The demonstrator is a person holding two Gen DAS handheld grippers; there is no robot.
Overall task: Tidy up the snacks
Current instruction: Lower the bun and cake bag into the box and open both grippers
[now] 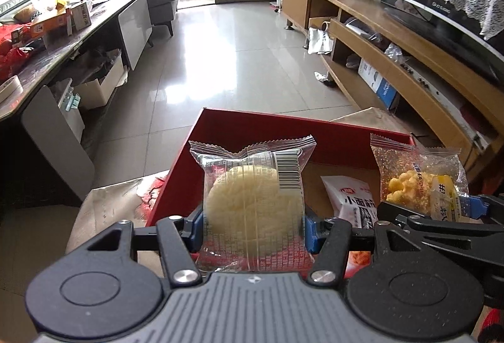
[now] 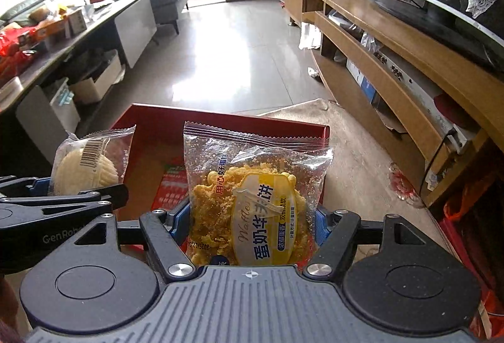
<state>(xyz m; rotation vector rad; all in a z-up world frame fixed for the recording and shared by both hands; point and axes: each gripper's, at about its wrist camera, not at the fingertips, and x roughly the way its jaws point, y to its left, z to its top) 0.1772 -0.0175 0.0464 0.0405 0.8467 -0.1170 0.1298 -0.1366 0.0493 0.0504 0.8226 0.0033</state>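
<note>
My left gripper (image 1: 253,228) is shut on a clear packet with a pale round pastry (image 1: 252,207), held upright over the near edge of an open red box (image 1: 283,130). My right gripper (image 2: 252,223) is shut on a clear packet of crumbly yellow cake (image 2: 252,204) with a yellow label, also over the red box (image 2: 226,122). Each gripper shows in the other view: the cake packet (image 1: 422,185) at the right, the pastry packet (image 2: 91,163) at the left. A white and red snack packet (image 1: 352,201) lies inside the box.
The box sits on a brown cardboard surface (image 2: 340,135). A long grey table (image 1: 63,37) loaded with boxes and snacks runs along the left. A wooden TV cabinet (image 1: 393,53) with a television runs along the right. Shiny tiled floor (image 1: 236,43) lies ahead.
</note>
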